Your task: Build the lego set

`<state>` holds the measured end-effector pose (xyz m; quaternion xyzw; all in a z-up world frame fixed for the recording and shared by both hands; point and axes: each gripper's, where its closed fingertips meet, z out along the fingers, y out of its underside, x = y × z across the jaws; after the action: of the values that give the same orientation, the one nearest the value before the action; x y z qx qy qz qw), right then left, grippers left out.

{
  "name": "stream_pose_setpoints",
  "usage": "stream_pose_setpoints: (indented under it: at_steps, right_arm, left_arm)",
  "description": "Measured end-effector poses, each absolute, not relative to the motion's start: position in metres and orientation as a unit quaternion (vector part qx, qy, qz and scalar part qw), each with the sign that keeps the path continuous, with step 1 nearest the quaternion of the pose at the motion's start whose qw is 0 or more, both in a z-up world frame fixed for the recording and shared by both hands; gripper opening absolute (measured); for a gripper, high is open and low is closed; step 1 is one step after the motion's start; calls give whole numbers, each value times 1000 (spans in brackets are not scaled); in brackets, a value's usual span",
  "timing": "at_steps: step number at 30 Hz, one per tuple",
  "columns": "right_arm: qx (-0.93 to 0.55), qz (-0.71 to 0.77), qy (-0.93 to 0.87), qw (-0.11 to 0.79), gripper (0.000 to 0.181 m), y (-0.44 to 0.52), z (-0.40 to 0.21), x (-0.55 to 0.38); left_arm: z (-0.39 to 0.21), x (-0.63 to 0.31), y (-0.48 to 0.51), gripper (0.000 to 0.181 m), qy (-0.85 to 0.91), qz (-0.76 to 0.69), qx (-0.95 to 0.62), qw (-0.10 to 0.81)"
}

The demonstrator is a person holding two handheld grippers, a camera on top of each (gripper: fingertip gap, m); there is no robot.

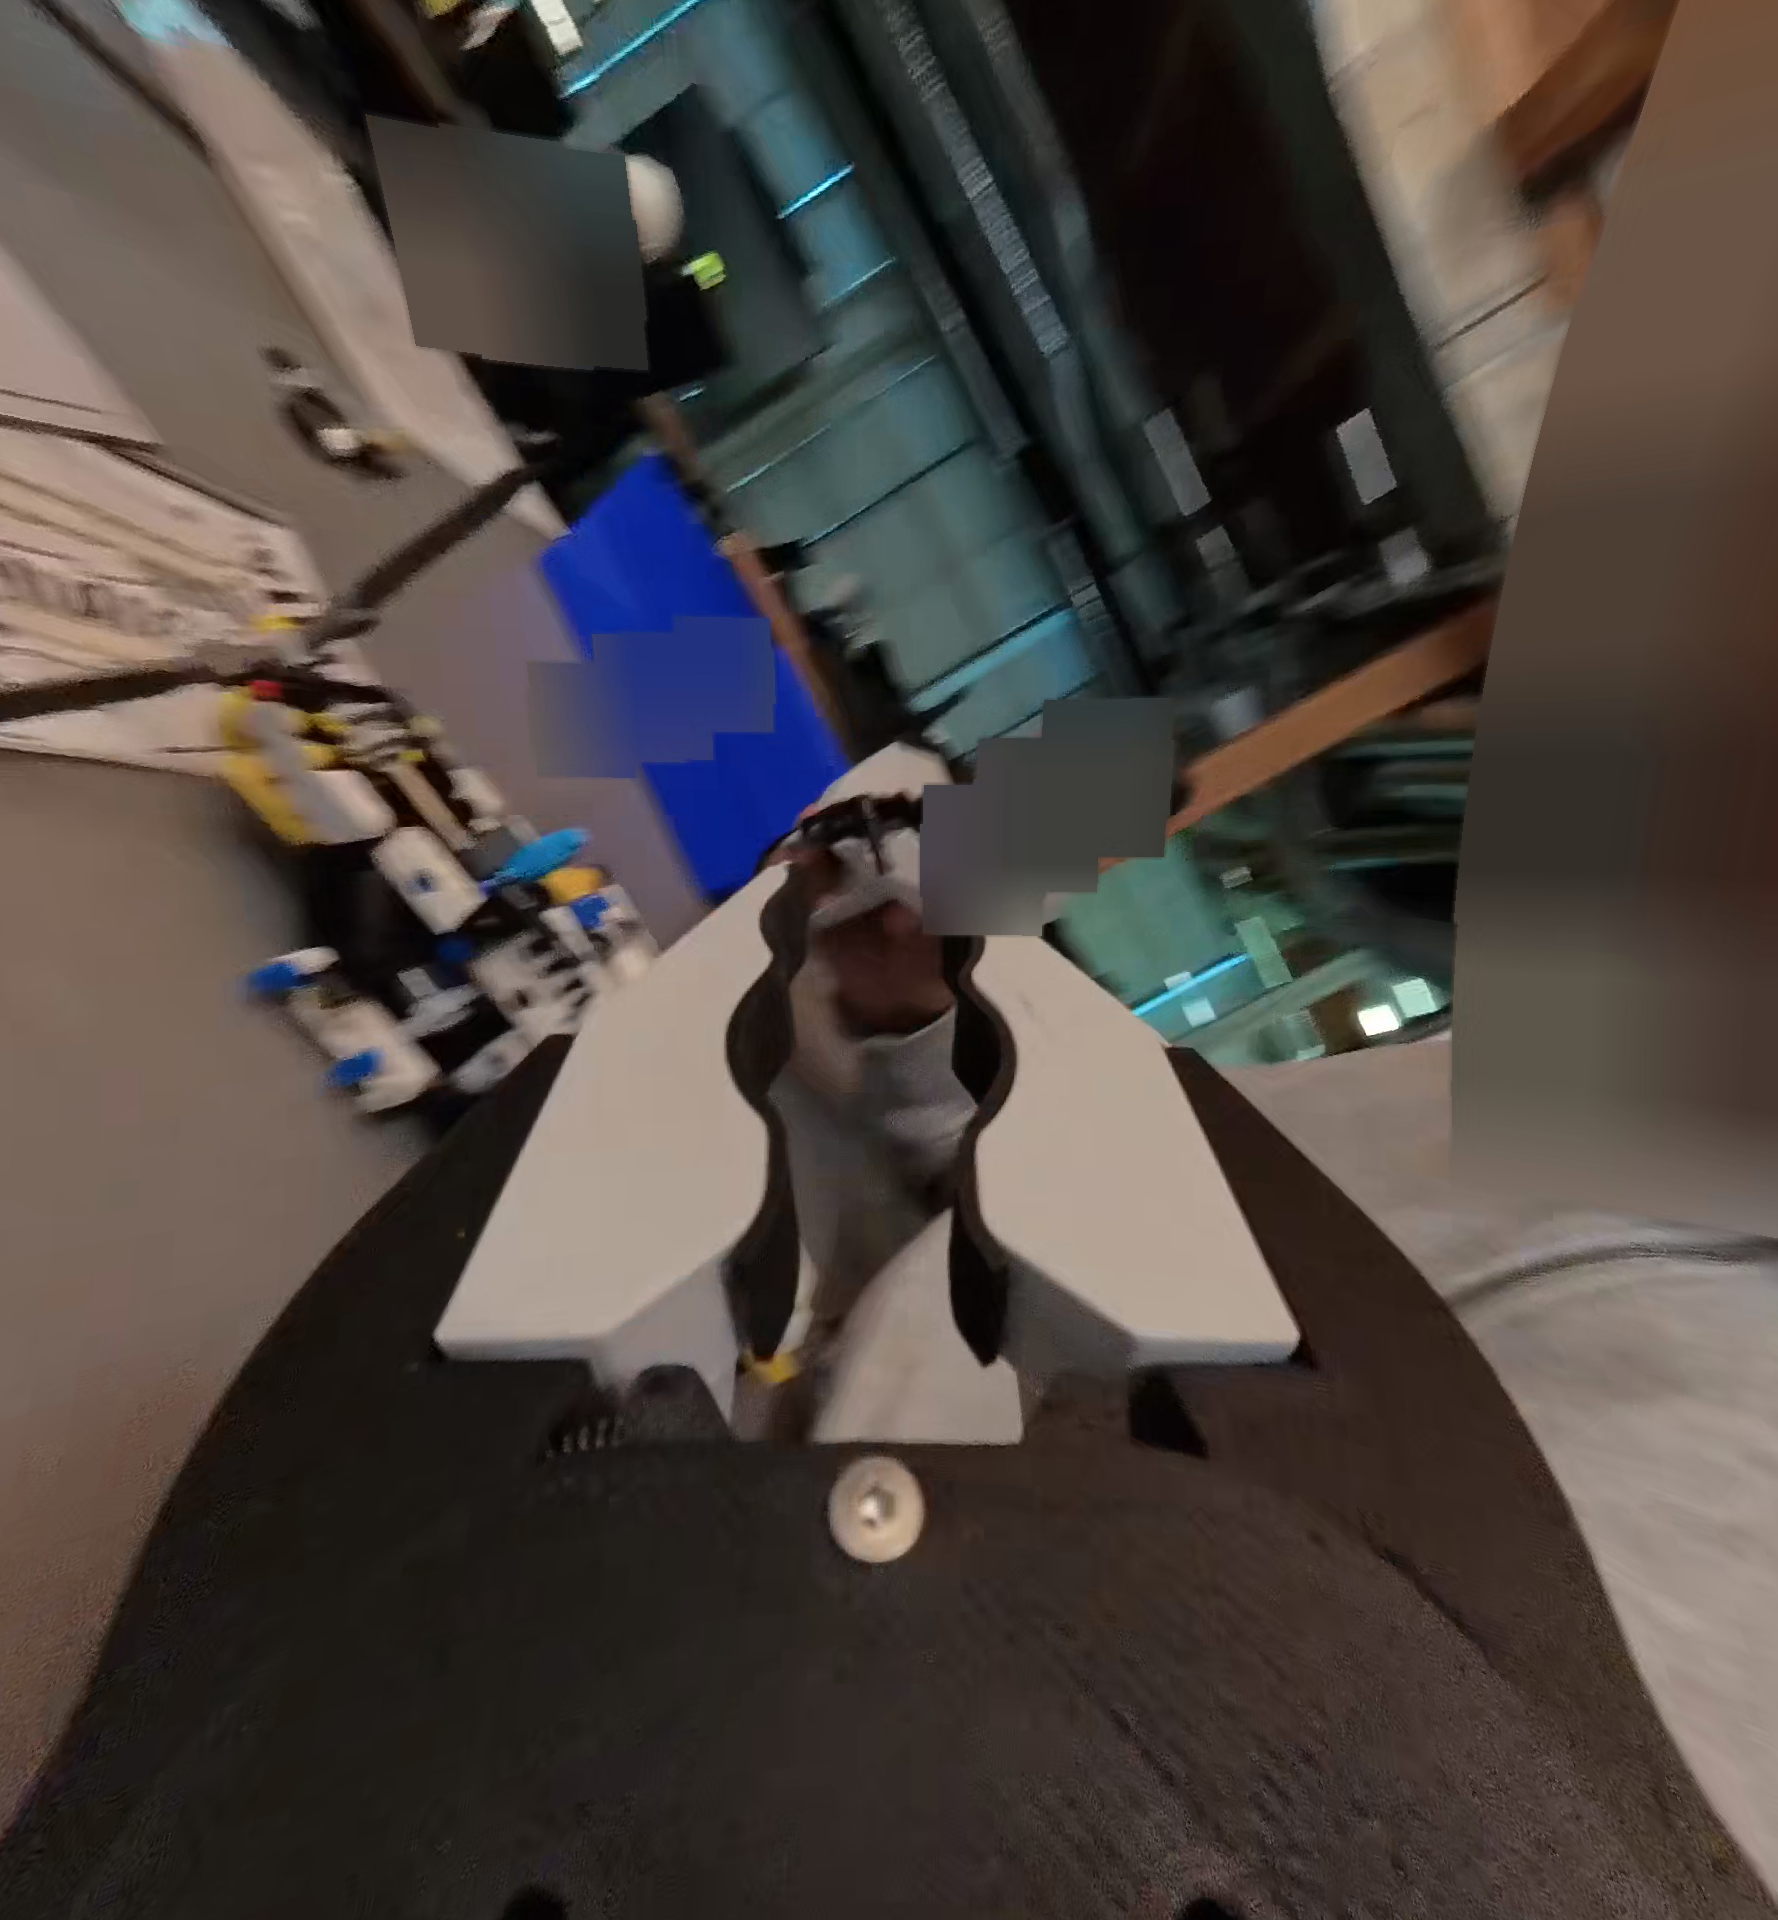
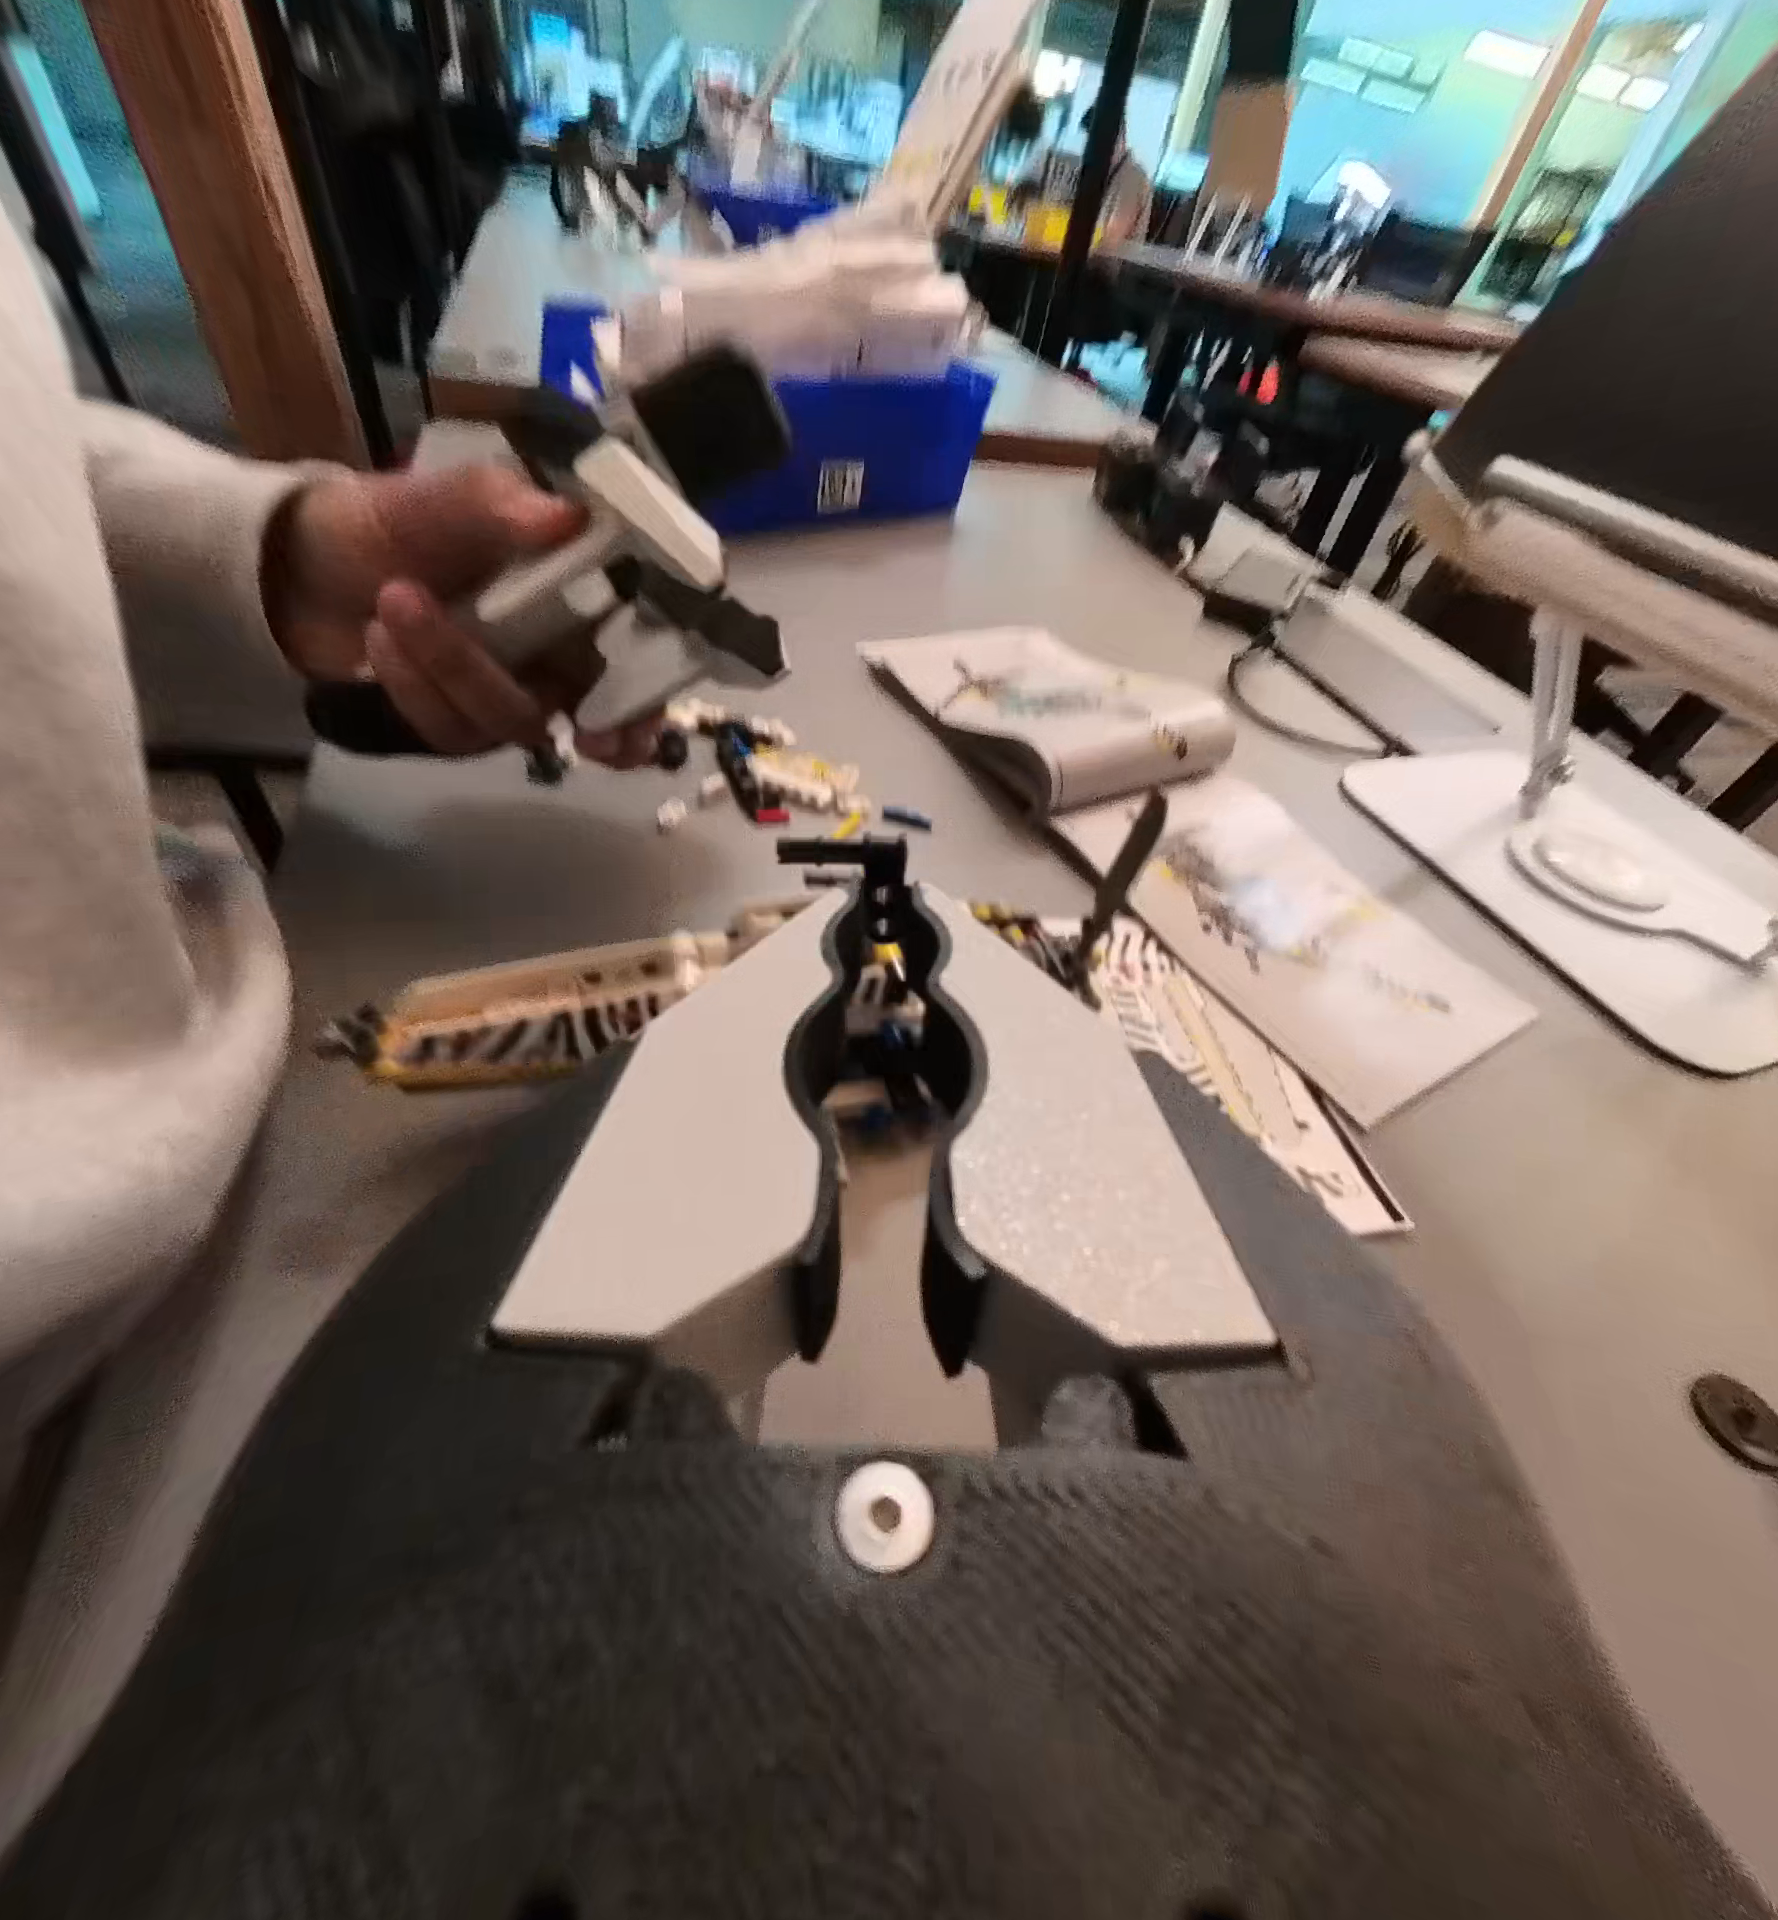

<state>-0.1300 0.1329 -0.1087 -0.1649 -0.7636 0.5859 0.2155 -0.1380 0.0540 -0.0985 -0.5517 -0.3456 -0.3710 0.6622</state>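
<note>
While the right claw point(image 2: 880, 883) grips a small black part point(image 2: 843, 852) at centre frame, the left claw point(image 1: 849, 842) grasps a like black piece point(image 1: 849, 821) at its tips, though blur hides just how. Judging by the table point(image 2: 1591, 1299), the build is perhaps midway: a long yellow-and-white section point(image 2: 532, 1013) lies finished at left centre, and another striped section point(image 2: 1207, 1060) lies to the right of the claw. Loose bricks point(image 2: 760, 774) remain scattered above centre, near the open booklet point(image 2: 1051, 707). A blue bin point(image 2: 864, 457) stands at upper centre. Much joining is likely left.
</note>
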Motion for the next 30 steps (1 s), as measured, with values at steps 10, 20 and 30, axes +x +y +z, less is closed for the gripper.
stream_pose_setpoints:
  at_steps: [10,20,30]
  right_arm:
    - [-129,529,-831,118,5,123,-177,-153]
    - [-134,522,-840,54,5,119,-185,-155]
    - [-114,541,-830,67,4,107,-177,-163]
  left_arm:
    - [-177,-145,81,46,-398,-305,-681,533]
    - [-185,-147,86,38,-382,-314,-696,521]
    - [-186,-150,75,34,-355,-307,-710,525]
